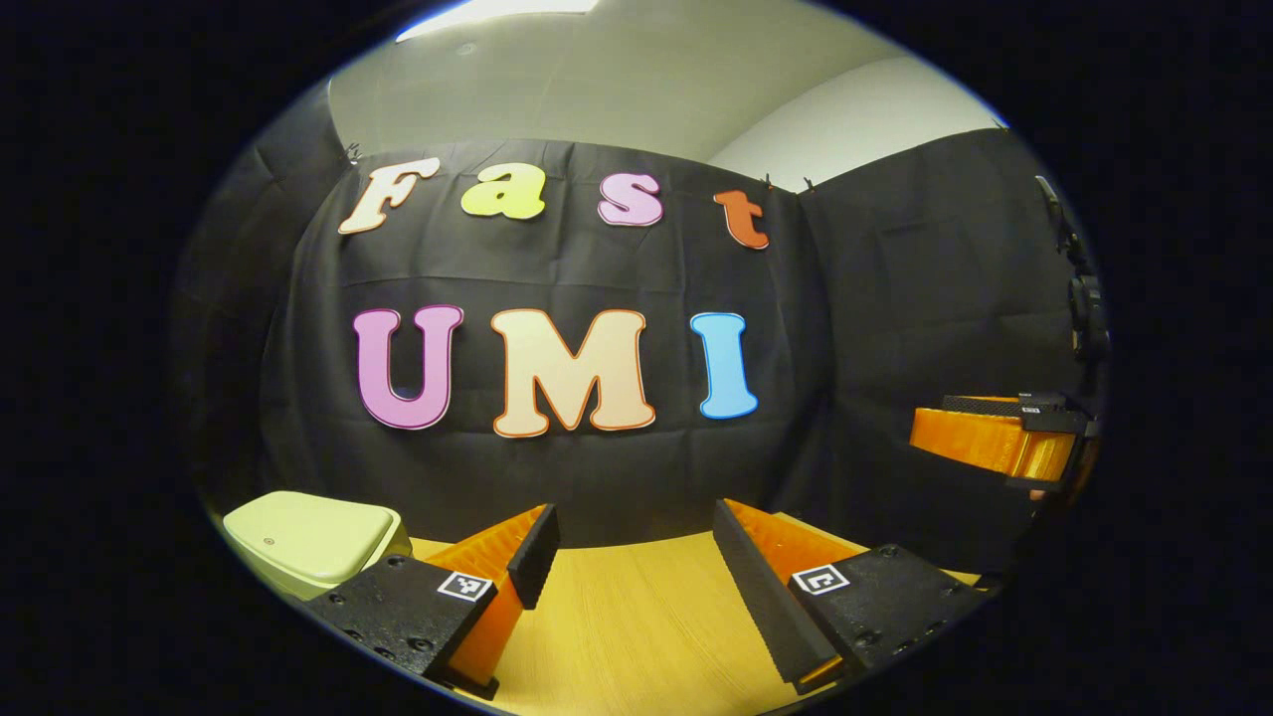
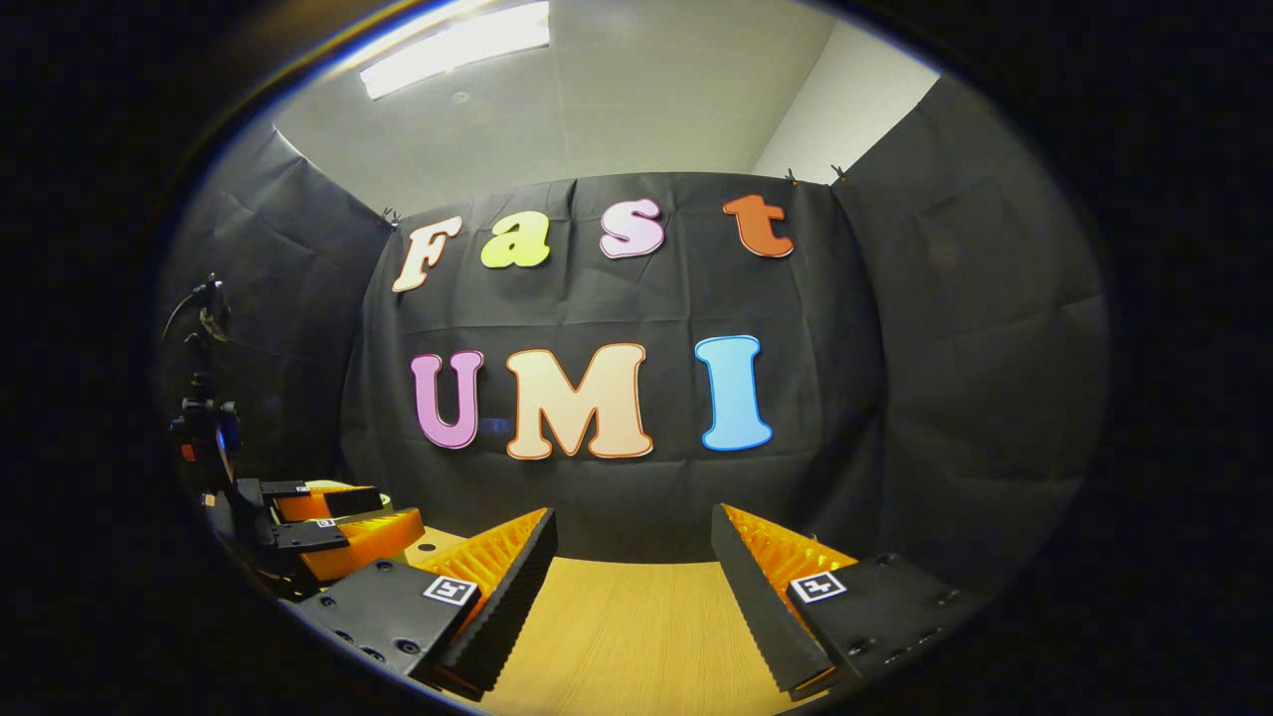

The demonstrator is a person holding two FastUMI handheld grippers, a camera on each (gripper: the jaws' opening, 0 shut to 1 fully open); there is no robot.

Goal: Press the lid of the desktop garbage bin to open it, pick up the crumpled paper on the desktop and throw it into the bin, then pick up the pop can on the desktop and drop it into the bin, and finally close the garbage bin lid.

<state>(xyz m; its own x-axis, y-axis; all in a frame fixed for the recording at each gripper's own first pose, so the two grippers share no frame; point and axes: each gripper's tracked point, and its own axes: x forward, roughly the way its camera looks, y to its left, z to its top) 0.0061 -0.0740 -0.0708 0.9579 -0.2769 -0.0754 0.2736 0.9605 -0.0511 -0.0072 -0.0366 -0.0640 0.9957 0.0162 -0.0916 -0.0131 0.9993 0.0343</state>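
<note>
The pale green garbage bin [image 1: 310,542] stands at the lower left of the left gripper view with its lid down. My left gripper [image 1: 629,557] hangs open over the wooden desktop [image 1: 636,617], to the right of the bin and apart from it, with nothing between its fingers. My right gripper [image 2: 634,562] is open too, above the desktop [image 2: 627,626], holding nothing. The right gripper [image 1: 1004,438] also shows at the right edge of the left gripper view, and the left gripper [image 2: 328,532] at the left of the right gripper view.
Black cloth walls close the booth at the back and both sides. A dark camera mount [image 2: 204,418] stands at the left wall, and another mount [image 1: 1084,308] at the right wall.
</note>
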